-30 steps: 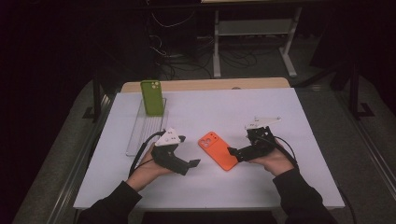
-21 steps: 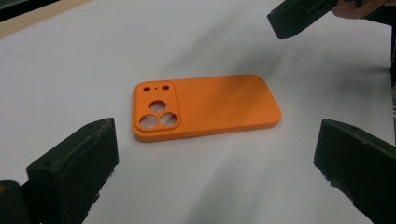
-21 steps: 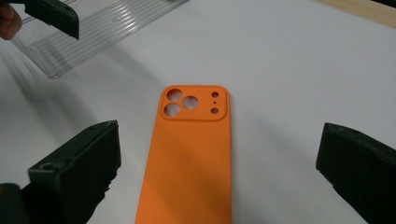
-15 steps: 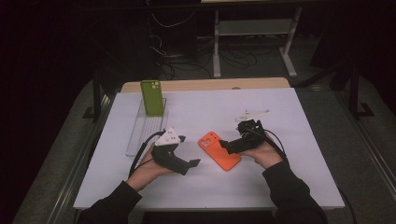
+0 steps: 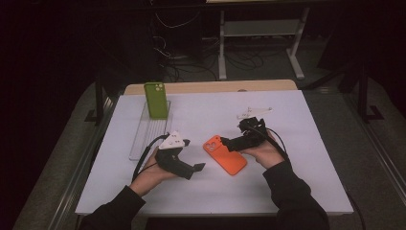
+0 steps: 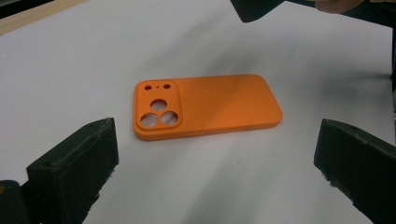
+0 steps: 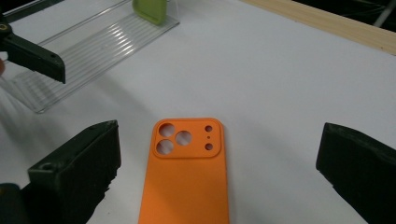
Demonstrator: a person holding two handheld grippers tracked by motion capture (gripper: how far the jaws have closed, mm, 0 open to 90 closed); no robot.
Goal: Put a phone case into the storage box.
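A flat orange phone case (image 5: 225,154) with round camera cut-outs lies back-up on the white table top (image 5: 287,182), between the two grippers. In the left gripper view, the left gripper (image 6: 217,170) has its two black jaws spread wide, and the orange phone case (image 6: 205,106) sits just ahead of the gap between them, lying crosswise with its camera corner nearer the left-hand jaw; nothing is held. In the right gripper view, the right gripper (image 7: 218,175) also has its jaws spread wide, and the orange phone case (image 7: 187,170) lies lengthwise in the gap between them, camera end farthest from the jaws, touching neither jaw. Beyond the right gripper's left-hand jaw lies a clear ribbed plastic tray (image 7: 88,51), with a green phone case (image 7: 150,10) standing at its far end. From the high view, the left gripper (image 5: 191,165) and the right gripper (image 5: 229,142) flank the case's camera end, each held in one hand.
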